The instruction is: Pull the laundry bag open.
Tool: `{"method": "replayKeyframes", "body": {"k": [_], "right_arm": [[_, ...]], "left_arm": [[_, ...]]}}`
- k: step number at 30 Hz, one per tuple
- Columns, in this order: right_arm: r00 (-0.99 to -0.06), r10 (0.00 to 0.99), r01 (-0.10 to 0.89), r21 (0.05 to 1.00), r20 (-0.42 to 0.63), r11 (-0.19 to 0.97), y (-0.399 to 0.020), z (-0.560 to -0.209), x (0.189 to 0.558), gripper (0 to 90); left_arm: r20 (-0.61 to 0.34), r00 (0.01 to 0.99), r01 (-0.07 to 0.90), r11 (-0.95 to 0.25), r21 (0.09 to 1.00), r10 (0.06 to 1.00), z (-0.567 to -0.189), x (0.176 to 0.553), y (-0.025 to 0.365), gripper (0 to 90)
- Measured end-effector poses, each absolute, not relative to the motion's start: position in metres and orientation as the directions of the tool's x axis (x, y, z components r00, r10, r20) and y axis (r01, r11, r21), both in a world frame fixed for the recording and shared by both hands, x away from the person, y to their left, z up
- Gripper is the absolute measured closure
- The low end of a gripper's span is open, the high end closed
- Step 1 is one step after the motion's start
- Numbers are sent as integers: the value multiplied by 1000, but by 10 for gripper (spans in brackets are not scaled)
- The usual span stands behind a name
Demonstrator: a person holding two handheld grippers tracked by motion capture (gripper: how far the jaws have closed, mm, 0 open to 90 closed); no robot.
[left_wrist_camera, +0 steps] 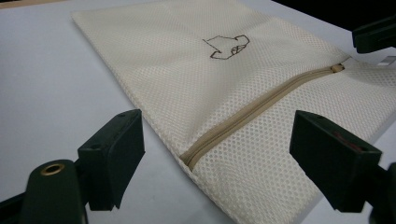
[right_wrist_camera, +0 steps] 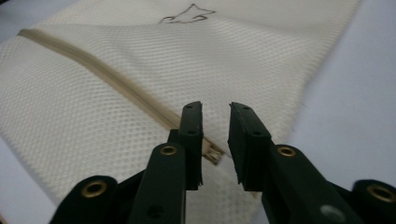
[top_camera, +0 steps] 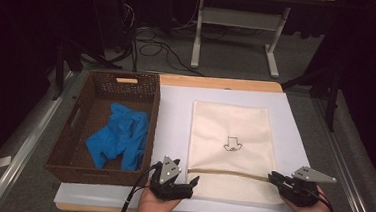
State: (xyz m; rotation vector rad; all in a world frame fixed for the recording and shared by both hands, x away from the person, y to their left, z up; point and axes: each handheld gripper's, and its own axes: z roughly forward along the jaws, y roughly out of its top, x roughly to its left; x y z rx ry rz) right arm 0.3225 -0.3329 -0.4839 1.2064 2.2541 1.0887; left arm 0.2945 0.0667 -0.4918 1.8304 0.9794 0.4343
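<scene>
**Tools set at the two ends of a mesh bag's zipper**

Left tool (top_camera: 186,182) rests with its jaws spread wide and empty at the near-left end of the zipper (left_wrist_camera: 261,105), placed there, I judge, to pin that end. My right tool (right_wrist_camera: 215,140) has its jaws slightly parted, gripping nothing, just over the zipper pull (right_wrist_camera: 213,153) at the opposite end. The mesh bag (top_camera: 231,144) lies flat on the white surface (top_camera: 175,115), zipper toward me. Beside it, the wicker basket (top_camera: 68,142) holds blue gloves (top_camera: 118,136), probably the intended contents.
</scene>
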Motion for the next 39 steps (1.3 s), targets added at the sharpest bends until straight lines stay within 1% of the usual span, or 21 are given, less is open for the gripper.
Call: {"method": "replayKeyframes", "body": {"k": [1, 3, 5, 7, 8, 12, 14, 19, 25, 28, 30, 39], "right_arm": [[-545, 837, 550, 772, 43, 319, -340, -485, 323, 716], [-533, 845, 560, 767, 44, 313, -343, -487, 324, 708], [-509, 859, 583, 756, 53, 298, -348, -490, 324, 675], [-494, 868, 599, 744, 53, 296, -352, -495, 326, 632], [-480, 875, 623, 729, 71, 283, -354, -499, 328, 605], [-486, 867, 652, 705, 109, 277, -354, -505, 330, 563], [-482, 870, 657, 699, 101, 283, -351, -505, 329, 589], [-497, 863, 653, 697, 96, 298, -349, -505, 327, 606], [-498, 862, 656, 693, 100, 299, -348, -505, 326, 712], [-513, 851, 652, 694, 109, 304, -348, -505, 326, 771], [-516, 847, 658, 693, 130, 294, -348, -505, 327, 802], [-511, 849, 657, 699, 135, 283, -347, -504, 326, 824]], "left_arm": [[-127, 614, 431, -197, 880, 779, -492, 294, 67, 188], [-125, 615, 425, -194, 884, 778, -491, 294, 66, 190], [-123, 619, 421, -195, 886, 776, -491, 294, 66, 194], [-128, 620, 418, -188, 889, 774, -490, 294, 67, 194], [-128, 620, 418, -187, 889, 774, -490, 294, 67, 194], [-126, 619, 416, -188, 890, 775, -490, 294, 67, 194], [-128, 622, 419, -191, 888, 772, -490, 294, 67, 194], [-133, 628, 431, -200, 880, 767, -491, 295, 66, 200], [-140, 627, 439, -199, 876, 766, -491, 295, 64, 222], [-140, 626, 441, -201, 875, 767, -491, 296, 64, 228], [-142, 632, 438, -200, 877, 762, -491, 295, 65, 259], [-143, 627, 442, -199, 875, 765, -490, 295, 66, 287]]}}
